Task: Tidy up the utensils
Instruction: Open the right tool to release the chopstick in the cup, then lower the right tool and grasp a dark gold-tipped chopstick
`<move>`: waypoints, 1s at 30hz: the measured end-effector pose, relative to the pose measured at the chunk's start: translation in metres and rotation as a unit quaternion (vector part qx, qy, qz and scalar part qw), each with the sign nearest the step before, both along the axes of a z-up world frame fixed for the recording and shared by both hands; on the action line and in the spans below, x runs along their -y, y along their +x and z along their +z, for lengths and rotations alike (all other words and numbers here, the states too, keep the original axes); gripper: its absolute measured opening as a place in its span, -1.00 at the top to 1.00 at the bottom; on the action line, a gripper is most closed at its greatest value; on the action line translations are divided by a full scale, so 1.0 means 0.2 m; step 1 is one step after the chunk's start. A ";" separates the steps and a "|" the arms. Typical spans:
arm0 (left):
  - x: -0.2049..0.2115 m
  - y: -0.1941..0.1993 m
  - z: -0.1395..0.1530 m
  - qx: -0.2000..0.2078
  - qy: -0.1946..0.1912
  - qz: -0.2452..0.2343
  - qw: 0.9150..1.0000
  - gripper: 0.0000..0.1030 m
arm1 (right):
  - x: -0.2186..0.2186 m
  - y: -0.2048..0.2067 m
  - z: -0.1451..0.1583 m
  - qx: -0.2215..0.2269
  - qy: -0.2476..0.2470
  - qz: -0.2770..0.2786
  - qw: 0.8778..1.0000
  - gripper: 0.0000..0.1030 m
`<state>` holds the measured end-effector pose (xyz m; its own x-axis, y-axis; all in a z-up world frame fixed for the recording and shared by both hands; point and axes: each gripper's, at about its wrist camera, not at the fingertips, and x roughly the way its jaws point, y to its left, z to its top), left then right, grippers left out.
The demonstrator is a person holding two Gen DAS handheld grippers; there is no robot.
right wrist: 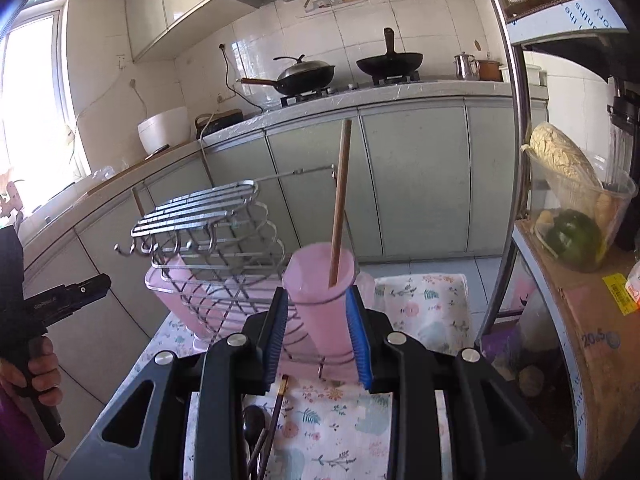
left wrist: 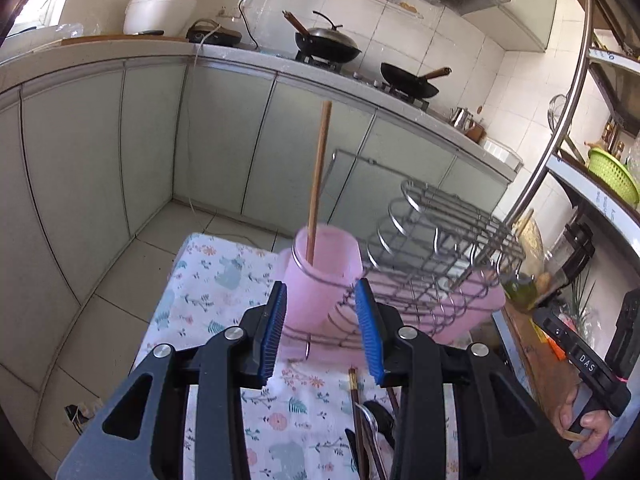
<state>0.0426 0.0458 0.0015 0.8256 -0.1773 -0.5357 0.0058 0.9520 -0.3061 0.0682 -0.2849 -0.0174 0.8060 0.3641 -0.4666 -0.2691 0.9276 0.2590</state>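
A pink utensil cup (left wrist: 320, 276) sits in the wire ring of a metal rack (left wrist: 436, 240) on a floral cloth (left wrist: 224, 280). One wooden chopstick (left wrist: 319, 180) stands in the cup. My left gripper (left wrist: 322, 328) is open and empty just before the cup. More chopsticks (left wrist: 356, 412) and a dark spoon (left wrist: 376, 416) lie on the cloth below it. In the right wrist view the cup (right wrist: 320, 292) with the chopstick (right wrist: 340, 200) stands between the open fingers of my right gripper (right wrist: 318, 336). Loose utensils (right wrist: 268, 428) lie under it.
The rack (right wrist: 208, 232) has a pink tray (right wrist: 176, 296) and hooks. A counter with two woks (left wrist: 328, 42) runs behind. A steel shelf pole (right wrist: 516, 140) and a shelf with a bowl of vegetables (right wrist: 576, 208) stand to the right.
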 end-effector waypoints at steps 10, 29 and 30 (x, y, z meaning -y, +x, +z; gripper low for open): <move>0.19 0.07 -0.38 -0.122 -0.005 -0.060 0.991 0.31 | -0.07 0.00 -0.32 -0.106 0.022 0.037 0.993 0.44; 0.50 0.47 -0.77 -0.274 0.023 -0.101 0.956 0.80 | -0.10 0.09 -0.58 -0.204 0.039 0.061 0.976 0.52; 0.50 0.48 -0.78 -0.275 0.025 -0.097 0.956 0.83 | -0.11 0.10 -0.58 -0.207 0.039 0.063 0.976 0.52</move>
